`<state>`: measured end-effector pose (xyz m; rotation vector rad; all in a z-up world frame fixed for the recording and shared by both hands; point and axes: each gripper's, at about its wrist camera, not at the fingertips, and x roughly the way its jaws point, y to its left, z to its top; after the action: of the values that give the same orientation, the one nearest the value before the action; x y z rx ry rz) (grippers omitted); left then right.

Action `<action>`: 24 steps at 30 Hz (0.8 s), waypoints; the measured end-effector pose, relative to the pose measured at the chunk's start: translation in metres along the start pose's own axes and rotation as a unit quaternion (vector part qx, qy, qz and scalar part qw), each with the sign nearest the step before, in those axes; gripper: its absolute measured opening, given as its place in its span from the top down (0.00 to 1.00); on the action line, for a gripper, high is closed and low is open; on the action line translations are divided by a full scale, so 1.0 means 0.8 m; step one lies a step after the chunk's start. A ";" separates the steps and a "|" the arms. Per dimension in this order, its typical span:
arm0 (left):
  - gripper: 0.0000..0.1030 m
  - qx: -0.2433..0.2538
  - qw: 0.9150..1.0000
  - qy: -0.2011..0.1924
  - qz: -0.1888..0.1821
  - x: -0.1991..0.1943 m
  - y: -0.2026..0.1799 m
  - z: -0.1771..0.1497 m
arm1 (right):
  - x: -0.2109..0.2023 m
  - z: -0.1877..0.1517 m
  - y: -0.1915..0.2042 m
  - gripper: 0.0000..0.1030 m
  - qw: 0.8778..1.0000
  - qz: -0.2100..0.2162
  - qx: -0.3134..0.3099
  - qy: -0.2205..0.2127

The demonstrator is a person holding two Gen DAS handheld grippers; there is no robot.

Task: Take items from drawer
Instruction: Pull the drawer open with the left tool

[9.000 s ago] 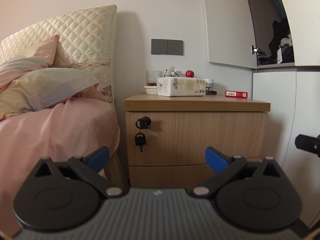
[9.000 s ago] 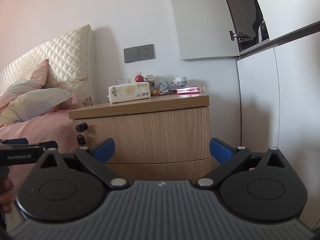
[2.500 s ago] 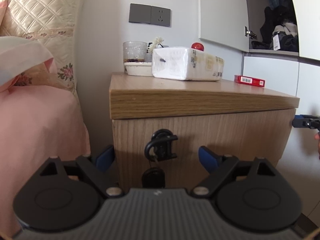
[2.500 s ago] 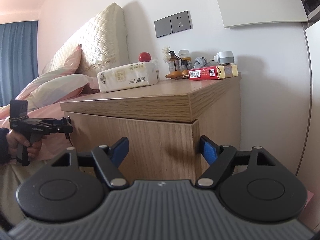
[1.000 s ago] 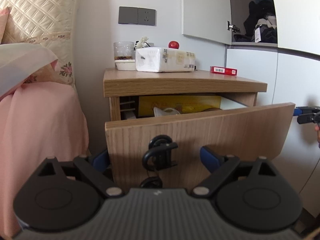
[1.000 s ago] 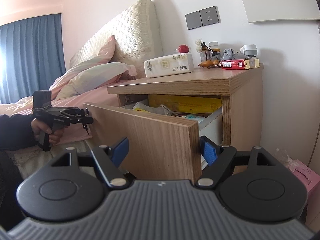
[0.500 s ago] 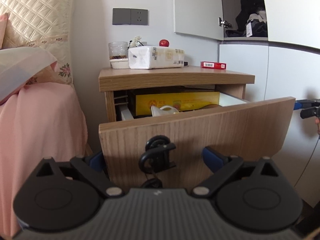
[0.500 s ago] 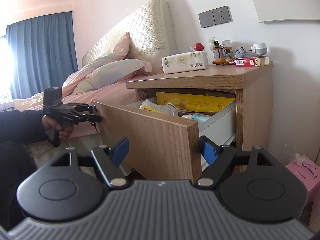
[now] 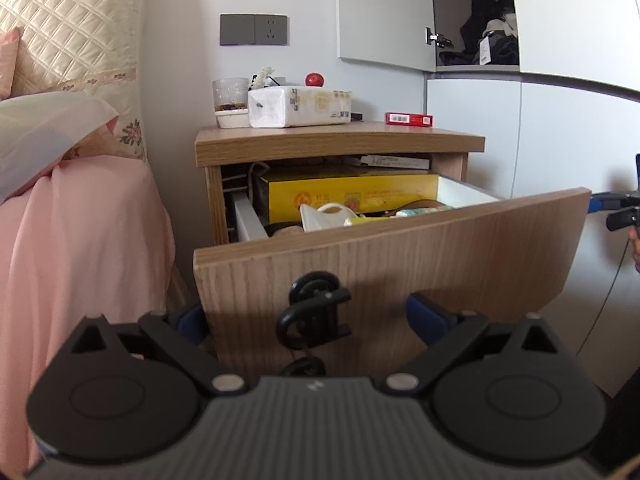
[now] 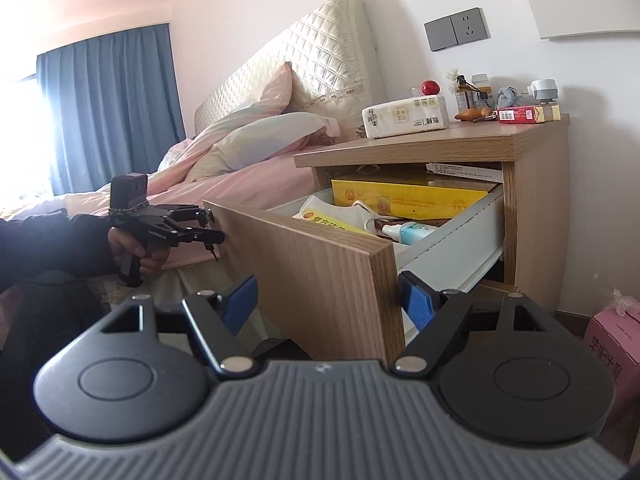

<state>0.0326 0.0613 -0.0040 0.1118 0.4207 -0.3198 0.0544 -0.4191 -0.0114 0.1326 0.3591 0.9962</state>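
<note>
The nightstand's top drawer stands pulled out, its wooden front (image 9: 440, 256) close before me. My left gripper (image 9: 308, 316) is open, its fingers straddling the front's left end around the black key lock (image 9: 316, 304). My right gripper (image 10: 328, 302) is open too, with the right end of the drawer front (image 10: 312, 264) between its fingers. Inside lie a long yellow box (image 10: 408, 196), a yellow packet (image 10: 332, 220), a white bag (image 9: 328, 216) and a small blue-white bottle (image 10: 408, 232). A hand holds the left gripper (image 10: 208, 226) at the far end of the front.
On the nightstand top (image 9: 340, 140) stand a tissue pack (image 9: 300, 106), a glass (image 9: 230, 94) and a red box (image 9: 408, 119). The pink bed (image 9: 80, 240) is on the left, white wardrobe doors (image 9: 560, 140) on the right. A pink carton (image 10: 612, 340) sits on the floor.
The drawer has slid further out over the last second, and both grippers have drawn back with its front. More of the contents now show.
</note>
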 end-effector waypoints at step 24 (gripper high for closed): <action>0.02 -0.015 0.999 -0.011 0.031 -0.032 -0.009 0.007 | -0.018 0.030 0.026 0.23 0.992 -0.084 0.011 -0.096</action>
<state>0.0104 0.0605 0.0116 0.0918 0.4003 -0.2533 0.0390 -0.4189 0.0202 0.2127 0.2002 0.8055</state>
